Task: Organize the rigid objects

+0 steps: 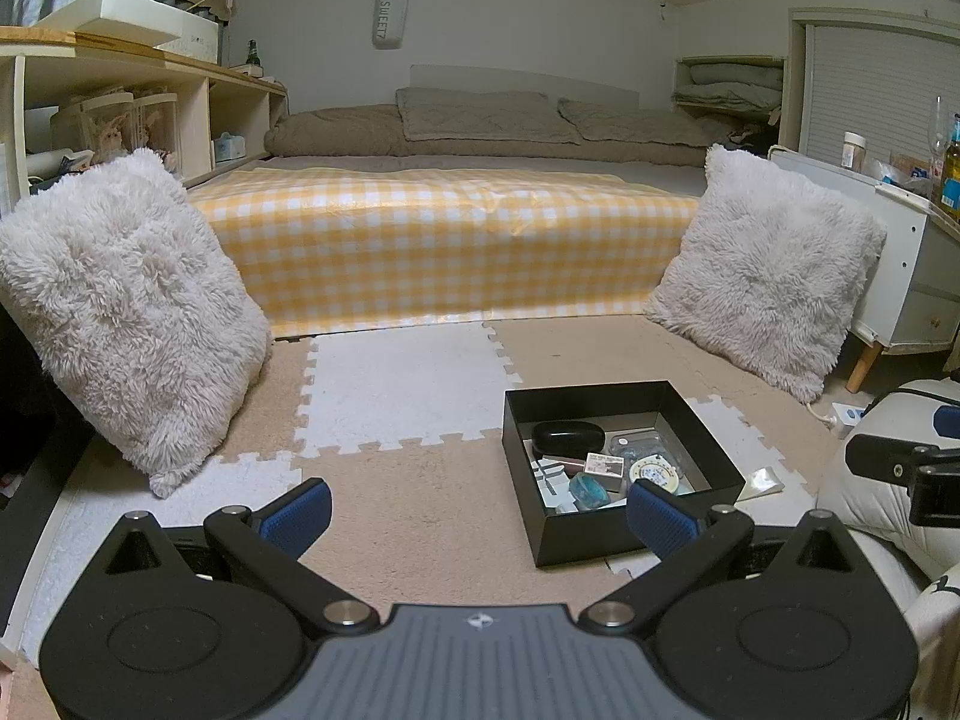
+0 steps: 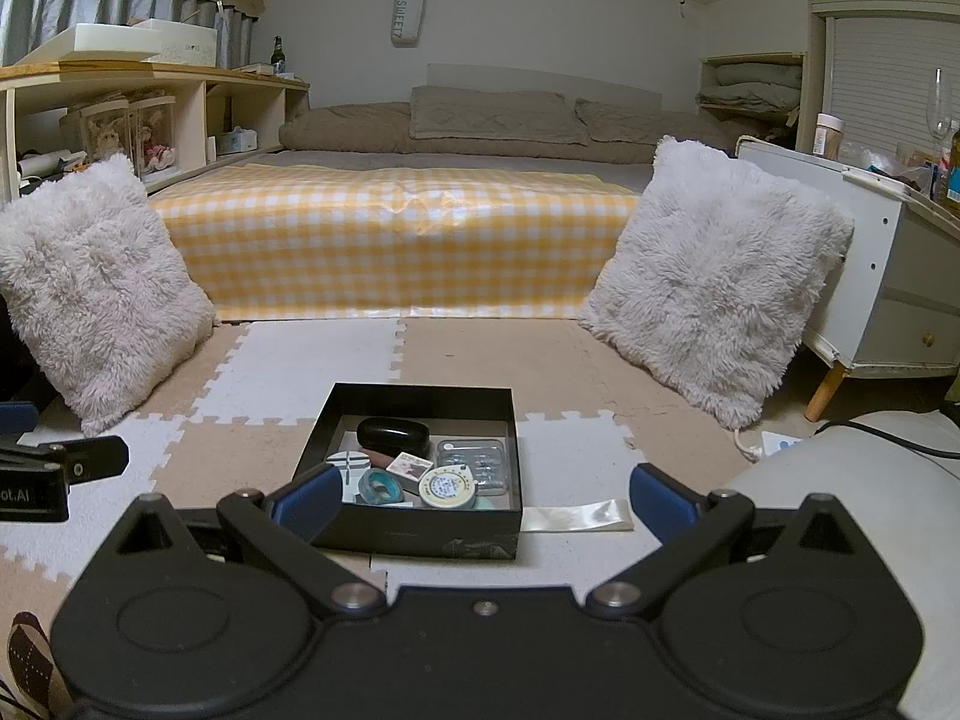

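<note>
Largest item: bed (image 2: 396, 228), draped at its foot with a yellow-and-white gingham cover, a fluffy white cushion (image 2: 96, 282) propped at each corner

Floor: beige and white interlocking foam mat (image 2: 288, 372)

Container: we count one open black box (image 2: 414, 534) on the mat, in front of the bed's foot; in the right wrist view it lies straight ahead, in the left wrist view ahead and to the right

Contents, all inside the box: black oval case (image 2: 393, 435) at the back; clear plastic tray (image 2: 474, 462) on the right; round yellow-rimmed tin (image 2: 447, 486); small printed card box (image 2: 409, 466); teal tape roll (image 2: 378, 486)

Beside the box: flat shiny wrapper (image 2: 576, 519), just to its right

Tools: left gripper (image 1: 478, 513) fingers spread wide, nothing between them; right gripper (image 2: 483, 498) likewise wide apart and holding nothing, the box's near wall seen between its fingers
</note>
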